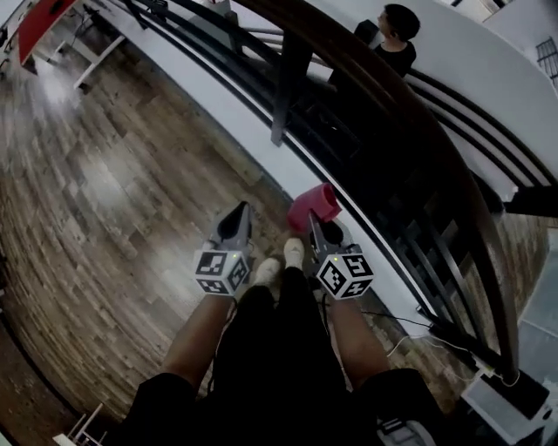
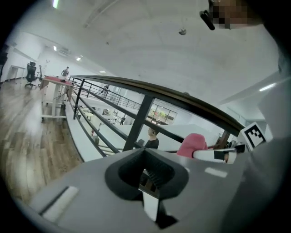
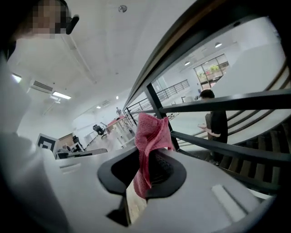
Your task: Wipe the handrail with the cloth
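The dark brown handrail curves from the top centre down the right side, above black bars. My right gripper is shut on a pink cloth, which sticks up from its jaws short of the rail. In the right gripper view the cloth hangs folded between the jaws, with the handrail overhead. My left gripper is beside it to the left, shut and holding nothing. The left gripper view shows its jaws together, with the rail and the cloth ahead.
A black railing post stands on a white ledge. A person in black is beyond the railing. I stand on a wooden floor. A red desk is far left; cables and a white box lie lower right.
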